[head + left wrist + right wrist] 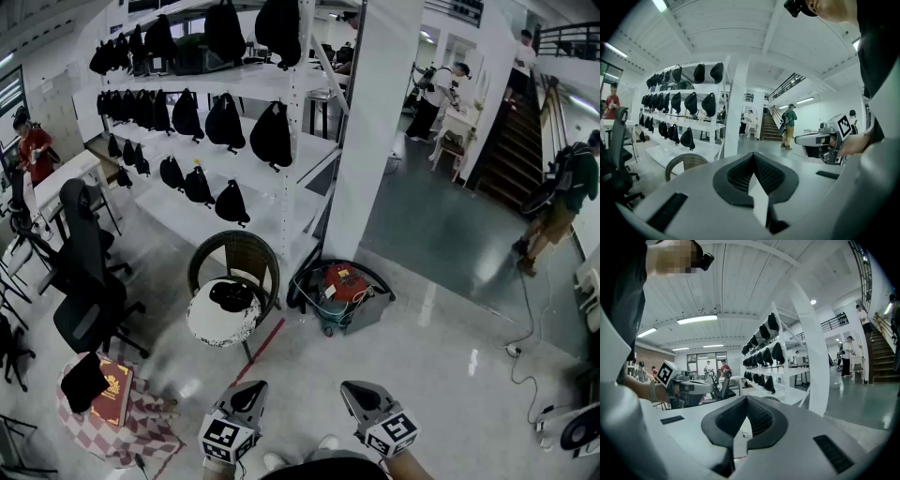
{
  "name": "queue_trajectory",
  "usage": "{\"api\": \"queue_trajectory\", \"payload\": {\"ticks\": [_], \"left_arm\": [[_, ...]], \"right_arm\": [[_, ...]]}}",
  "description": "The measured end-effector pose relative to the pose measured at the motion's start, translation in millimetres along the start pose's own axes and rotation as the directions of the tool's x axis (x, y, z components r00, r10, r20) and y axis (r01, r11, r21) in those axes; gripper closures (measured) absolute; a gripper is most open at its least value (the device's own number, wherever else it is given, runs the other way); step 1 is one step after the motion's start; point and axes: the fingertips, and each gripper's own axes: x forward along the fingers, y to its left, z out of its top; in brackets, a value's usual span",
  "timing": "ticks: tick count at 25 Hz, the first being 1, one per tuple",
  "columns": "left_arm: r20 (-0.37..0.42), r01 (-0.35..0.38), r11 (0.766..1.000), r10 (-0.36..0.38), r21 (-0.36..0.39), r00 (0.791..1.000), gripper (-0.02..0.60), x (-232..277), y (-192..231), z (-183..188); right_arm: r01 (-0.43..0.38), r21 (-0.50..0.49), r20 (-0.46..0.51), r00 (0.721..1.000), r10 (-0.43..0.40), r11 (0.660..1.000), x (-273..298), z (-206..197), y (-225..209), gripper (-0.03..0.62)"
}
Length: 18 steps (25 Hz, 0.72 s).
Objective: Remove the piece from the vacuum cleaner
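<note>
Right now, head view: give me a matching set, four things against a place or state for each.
Things:
1 vacuum
2 wicker chair
3 red book
4 office chair

Place or state:
A on the checked cloth
B at the foot of the pillar
C white cushion on its seat
D black, far left

Pairs: 1-B, 2-C, 3-A, 4-D

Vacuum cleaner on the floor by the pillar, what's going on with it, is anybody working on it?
Not yet. The vacuum cleaner sits on the floor at the foot of the white pillar, to the right of the wicker chair. A person stands back from it and holds the left claw and the right claw low in front of them. Both are shut and empty and point ahead. Nothing touches the vacuum cleaner, so the piece is yet to be removed.
</note>
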Motion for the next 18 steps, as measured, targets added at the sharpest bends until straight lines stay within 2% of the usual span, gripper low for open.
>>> {"api": "queue_trajectory", "payload": {"ticks": [3,8,13,18], "left_arm": [[0.002,0.001,0.999,-0.001,-0.041,1.000,0.565,19,-11,8],[0.008,0.018,0.999,-0.018,-0.035,1.000,0.565,66,-38,20],[-0.008,0.035,0.999,-0.035,-0.019,0.999,0.565,120,-66,29],[-0.027,0.048,0.998,-0.049,-0.049,0.998,0.565,167,-89,30]], "right_arm": [[0.008,-0.002,0.009,1.000,-0.008,1.000,-7,4,-20,0.568],[0.032,0.001,0.035,0.999,-0.032,1.000,-23,5,-61,0.568],[0.050,0.072,0.093,0.994,-0.057,0.996,-45,4,-116,0.568],[0.085,0.094,0.075,0.993,-0.092,0.992,-60,-9,-168,0.568]]}}
